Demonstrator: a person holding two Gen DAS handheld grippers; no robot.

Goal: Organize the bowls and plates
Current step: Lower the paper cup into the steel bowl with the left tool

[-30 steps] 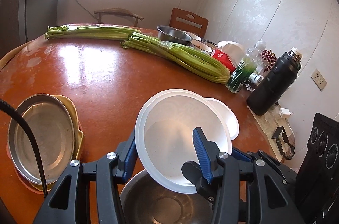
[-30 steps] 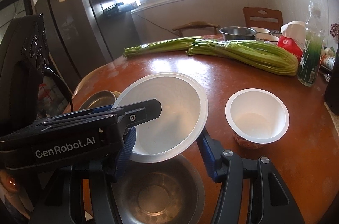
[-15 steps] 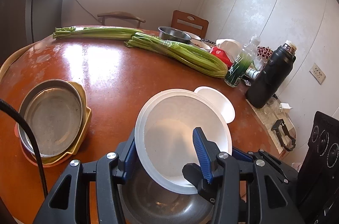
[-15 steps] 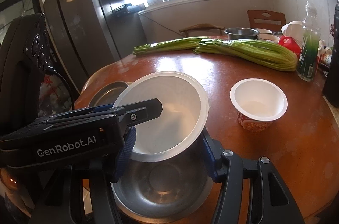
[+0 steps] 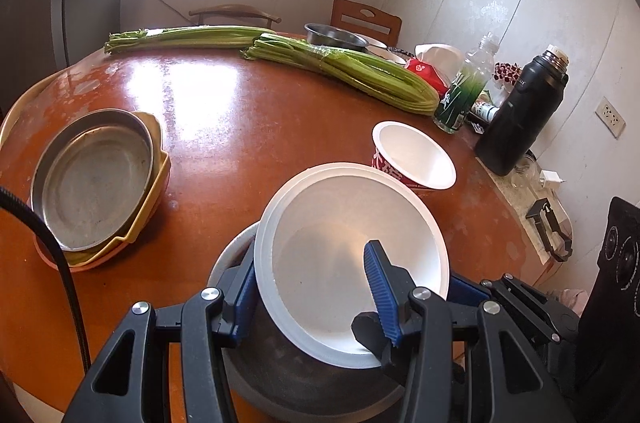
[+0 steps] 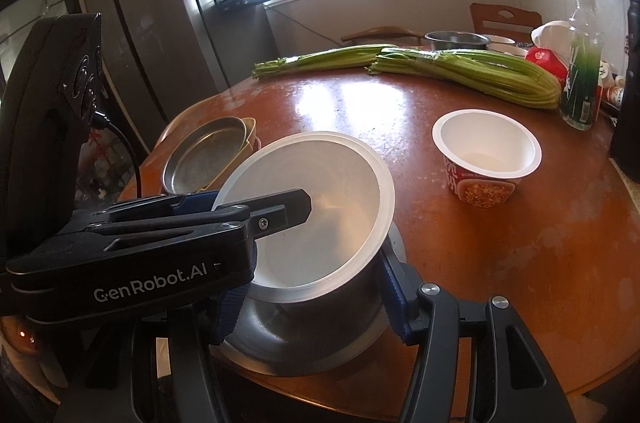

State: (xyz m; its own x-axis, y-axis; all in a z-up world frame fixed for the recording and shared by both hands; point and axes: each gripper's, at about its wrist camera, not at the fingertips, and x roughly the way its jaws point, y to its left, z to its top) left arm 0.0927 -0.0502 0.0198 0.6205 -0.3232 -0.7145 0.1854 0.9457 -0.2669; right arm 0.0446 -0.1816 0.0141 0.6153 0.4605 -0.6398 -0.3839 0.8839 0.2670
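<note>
A white plastic bowl point(image 5: 344, 223) hangs tilted, held from both sides, with its base low inside a steel bowl point(image 5: 280, 383) that stands at the table's near edge. My left gripper point(image 5: 310, 255) is shut on its near-left wall, one blue pad inside and one outside. My right gripper point(image 6: 312, 283) is shut on the white bowl point(image 6: 320, 191) just below the rim, above the steel bowl point(image 6: 300, 343). The left gripper's finger point(image 6: 296, 207) reaches over the rim. A steel plate on yellow and orange plates point(image 5: 92, 179) sits at the left.
A red-and-white noodle cup point(image 5: 416, 155) stands just behind the bowl. Celery bundles point(image 5: 352, 71), a green bottle point(image 5: 460, 95), a black thermos point(image 5: 516, 115) and another steel bowl point(image 5: 334, 37) line the far and right side. The round table's edge point(image 6: 520, 375) is close.
Both grippers have carried the white bowl back and down, so it now sits into the steel bowl. The noodle cup has come out from behind its rim. Both grips are unchanged.
</note>
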